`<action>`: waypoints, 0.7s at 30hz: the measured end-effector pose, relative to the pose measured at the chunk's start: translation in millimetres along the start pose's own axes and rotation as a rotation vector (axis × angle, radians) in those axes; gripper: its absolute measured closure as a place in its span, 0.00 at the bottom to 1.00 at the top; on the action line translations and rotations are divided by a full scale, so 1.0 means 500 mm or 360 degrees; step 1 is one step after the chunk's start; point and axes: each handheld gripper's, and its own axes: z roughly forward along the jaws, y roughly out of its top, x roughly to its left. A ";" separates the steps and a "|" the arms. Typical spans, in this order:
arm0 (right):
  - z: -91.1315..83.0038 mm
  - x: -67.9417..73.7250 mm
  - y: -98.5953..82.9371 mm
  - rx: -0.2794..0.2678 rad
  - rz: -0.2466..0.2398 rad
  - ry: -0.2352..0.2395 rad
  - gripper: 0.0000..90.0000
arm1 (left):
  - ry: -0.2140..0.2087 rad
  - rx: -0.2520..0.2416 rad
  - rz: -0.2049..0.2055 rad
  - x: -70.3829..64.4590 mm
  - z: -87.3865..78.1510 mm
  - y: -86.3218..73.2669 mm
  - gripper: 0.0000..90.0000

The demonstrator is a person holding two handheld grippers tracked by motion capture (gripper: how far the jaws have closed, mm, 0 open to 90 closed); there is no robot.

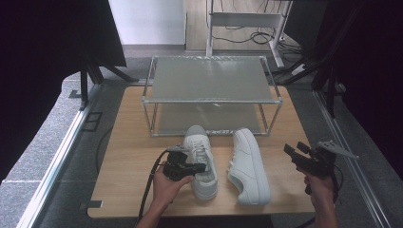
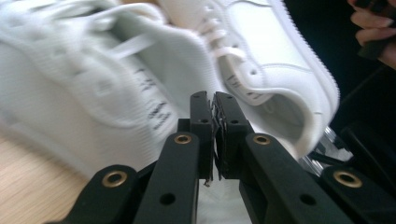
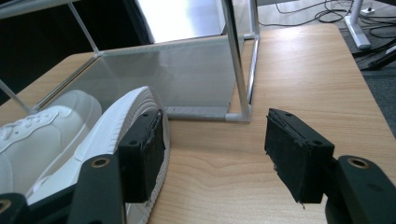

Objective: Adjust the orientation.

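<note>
White fabric of the left shoe (image 1: 201,161), lying just in front of the rack (image 1: 211,96), is being pinched thinly by the left gripper (image 1: 199,167), so it is risking to slip, while the right gripper (image 1: 295,154) is hanging spread.

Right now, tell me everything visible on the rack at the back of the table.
The rack is a two-tier shelf: thin silver metal frame, corner posts, grey matte panels. It stands upright at the far middle of the wooden table, both tiers empty. The toes of the two white sneakers lie just before its lower front rail; contact can't be told.
</note>
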 end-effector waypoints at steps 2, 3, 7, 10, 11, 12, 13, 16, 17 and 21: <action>0.000 0.001 -0.001 0.0013 -0.0014 0.0002 0.42 | 0.0025 0.0023 0.0040 -0.011 0.006 0.000 0.98; 0.001 0.001 -0.002 0.0015 -0.0014 0.0003 0.42 | 0.0030 0.0037 0.0052 -0.014 0.011 -0.001 0.99; 0.002 0.003 -0.003 0.0020 -0.0017 0.0009 0.42 | 0.0049 0.0095 0.0069 -0.012 0.024 -0.004 1.00; 0.003 0.011 0.001 0.0018 -0.0032 0.0043 0.41 | 0.0088 0.0111 0.0075 -0.006 0.030 -0.010 1.00; 0.003 0.015 0.002 0.0015 -0.0043 0.0049 0.41 | 0.0101 0.0117 0.0079 -0.004 0.030 -0.012 1.00; 0.004 0.018 0.003 0.0018 -0.0054 0.0050 0.41 | 0.0111 0.0121 0.0079 -0.002 0.031 -0.014 1.00; 0.007 0.022 0.002 0.0026 -0.0064 0.0051 0.40 | 0.0148 0.0140 0.0095 0.005 0.033 -0.019 1.00; 0.014 0.027 -0.002 0.0052 -0.0065 0.0053 0.40 | 0.0095 0.0148 0.0087 0.017 0.027 -0.019 1.00; 0.015 0.028 -0.004 0.0063 -0.0067 0.0057 0.40 | 0.0094 0.0154 0.0098 0.019 0.025 -0.019 1.00; 0.019 0.031 -0.007 0.0080 -0.0082 0.0056 0.40 | 0.0100 0.0154 0.0108 0.021 0.021 -0.022 1.00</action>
